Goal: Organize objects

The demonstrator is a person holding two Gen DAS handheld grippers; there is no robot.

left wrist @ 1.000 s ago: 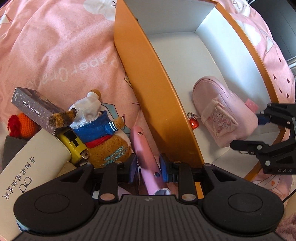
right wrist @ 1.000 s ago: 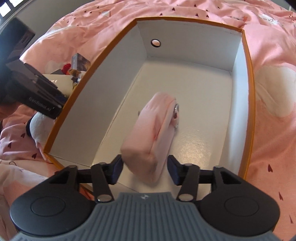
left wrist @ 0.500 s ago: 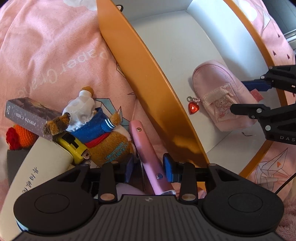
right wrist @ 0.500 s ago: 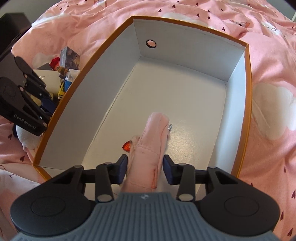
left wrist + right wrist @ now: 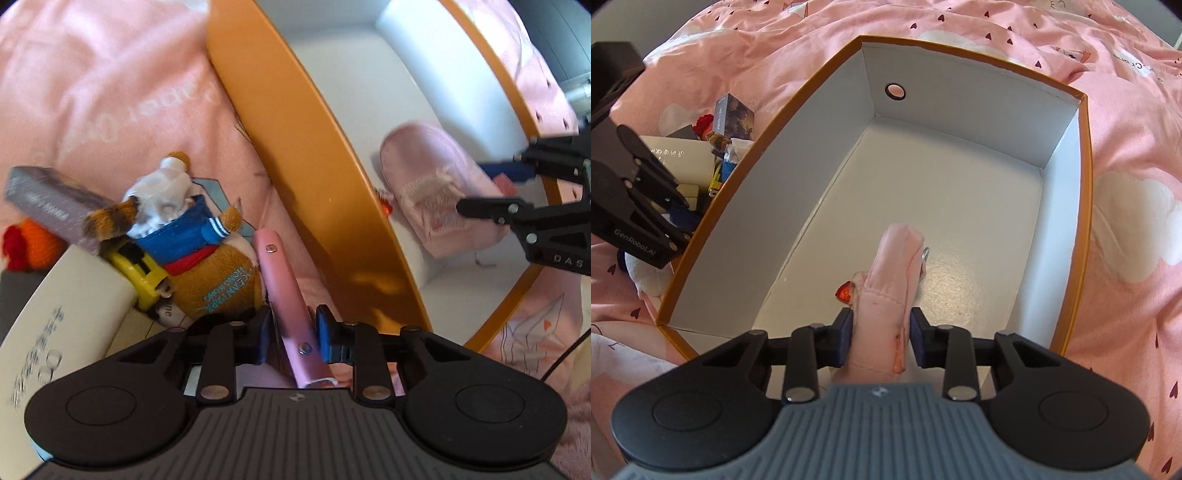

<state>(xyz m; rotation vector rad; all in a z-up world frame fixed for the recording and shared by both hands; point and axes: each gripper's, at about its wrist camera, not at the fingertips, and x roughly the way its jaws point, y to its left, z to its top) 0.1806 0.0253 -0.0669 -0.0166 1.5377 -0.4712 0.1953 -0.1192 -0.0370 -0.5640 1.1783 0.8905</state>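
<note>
My left gripper [image 5: 292, 334] is shut on a slim pink case [image 5: 284, 295] beside the orange box wall [image 5: 317, 177], outside the box. My right gripper [image 5: 881, 334] is shut on a pink pouch [image 5: 890, 288] with a red heart charm [image 5: 845, 291], held over the white box floor [image 5: 960, 206] near the box's near end. The pouch [image 5: 436, 192] and the right gripper [image 5: 502, 188] also show in the left wrist view. The left gripper [image 5: 676, 225] shows at the left of the right wrist view.
Left of the box lie a plush bear in a blue jacket [image 5: 207, 258], a yellow tape measure [image 5: 136, 269], a grey photo-card box [image 5: 48, 203], an orange-red knit toy [image 5: 26, 240] and a cream case [image 5: 55, 332]. Pink bedding [image 5: 1126, 184] surrounds the box.
My right gripper closed on the pink pouch and drew it back toward the box's near end. My left gripper closed on the slim pink case and shifted slightly.
</note>
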